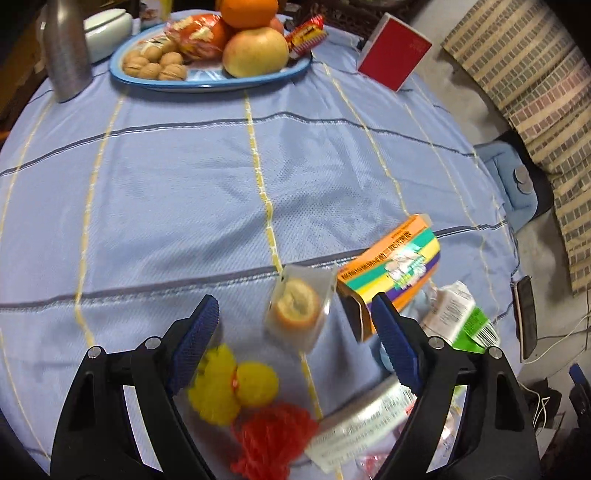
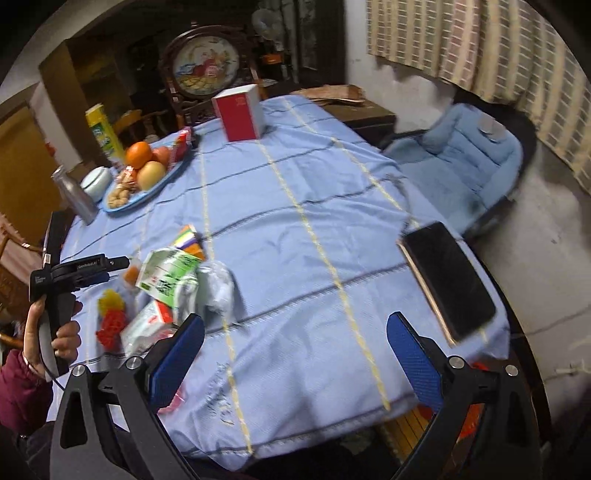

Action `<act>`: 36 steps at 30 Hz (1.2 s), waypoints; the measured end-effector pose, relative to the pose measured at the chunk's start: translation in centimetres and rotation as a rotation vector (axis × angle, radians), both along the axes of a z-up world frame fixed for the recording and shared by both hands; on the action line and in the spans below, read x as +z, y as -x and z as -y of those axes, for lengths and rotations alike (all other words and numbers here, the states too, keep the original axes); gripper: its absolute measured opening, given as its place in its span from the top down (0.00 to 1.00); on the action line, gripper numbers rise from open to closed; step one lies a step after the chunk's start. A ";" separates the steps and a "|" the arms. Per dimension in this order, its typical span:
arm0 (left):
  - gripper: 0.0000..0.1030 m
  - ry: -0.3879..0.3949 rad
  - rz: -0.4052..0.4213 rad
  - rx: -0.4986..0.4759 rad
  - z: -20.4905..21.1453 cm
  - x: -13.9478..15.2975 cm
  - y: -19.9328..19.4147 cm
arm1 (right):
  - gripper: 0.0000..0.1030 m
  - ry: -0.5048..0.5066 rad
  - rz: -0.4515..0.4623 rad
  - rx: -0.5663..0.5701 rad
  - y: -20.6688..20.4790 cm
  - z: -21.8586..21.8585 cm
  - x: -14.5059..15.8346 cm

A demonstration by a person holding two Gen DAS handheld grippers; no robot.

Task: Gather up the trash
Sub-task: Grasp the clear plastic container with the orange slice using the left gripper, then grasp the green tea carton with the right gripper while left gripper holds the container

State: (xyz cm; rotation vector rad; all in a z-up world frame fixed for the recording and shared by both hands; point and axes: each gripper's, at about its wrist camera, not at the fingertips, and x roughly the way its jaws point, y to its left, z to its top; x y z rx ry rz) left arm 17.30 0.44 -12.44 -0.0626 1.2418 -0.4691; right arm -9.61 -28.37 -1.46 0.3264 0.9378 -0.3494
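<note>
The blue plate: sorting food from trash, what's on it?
On the blue plate: walnuts, an apple, an orange, and snack packets. Anything beneath the fruit is hidden.

dim indoor light, colours muted. strong fisheye bending and black corners in both views. motion blur on the white packet [image 1: 364, 421] at 5 o'clock; room behind the desk [image 2: 332, 236] dark toward 11 o'clock.

Wrapped bun [image 1: 297, 308] lies on the tablecloth [image 1: 184, 184], left of the box [image 1: 391, 273].
</note>
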 end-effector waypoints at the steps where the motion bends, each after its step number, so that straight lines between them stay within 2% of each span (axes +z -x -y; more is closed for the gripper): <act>1: 0.29 0.002 -0.003 -0.005 0.2 -0.3 -0.2 | 0.06 0.000 -0.006 -0.014 0.3 0.2 -0.1; 2: 0.33 0.004 -0.008 -0.014 0.3 -0.6 -0.3 | 0.06 0.000 -0.011 -0.025 0.5 0.3 -0.2; 4: 0.57 0.018 -0.035 -0.036 0.7 -1.4 -0.4 | 0.06 0.000 -0.017 -0.038 0.9 0.4 -0.3; 6: 0.69 0.039 -0.054 -0.052 0.9 -1.7 -0.2 | 0.06 -0.001 -0.019 -0.027 0.8 0.3 -0.6; 9: 0.69 0.067 -0.032 -0.032 0.4 -0.2 0.8 | 0.06 -0.017 -0.007 0.018 -0.2 0.4 -0.6; 13: 0.69 0.127 0.053 0.025 -1.4 4.0 3.0 | 0.06 -0.063 0.017 0.137 -3.8 0.2 -0.7; 18: 0.69 0.115 0.128 0.089 -3.9 7.6 6.0 | 0.06 -0.142 0.002 0.302 -8.0 -1.8 -2.0; 23: 0.69 0.120 0.134 0.186 -6.6 9.1 8.7 | 0.08 -0.211 -0.017 0.416 -11.3 -3.9 -3.6; 27: 0.69 0.095 0.143 0.270 -9.2 9.6 10.9 | 0.19 -0.270 -0.055 0.461 -13.6 -5.1 -5.6; 33: 0.69 0.072 0.144 0.374 -12.8 9.9 13.3 | 0.30 -0.284 -0.107 0.463 -16.0 -6.4 -8.3; 35: 0.69 0.073 0.139 0.399 -13.6 9.9 13.7 | 0.40 -0.287 -0.127 0.464 -16.3 -6.8 -9.0; 36: 0.69 0.073 0.137 0.404 -13.8 9.9 13.8 | 0.54 -0.287 -0.142 0.466 -16.5 -7.1 -9.4</act>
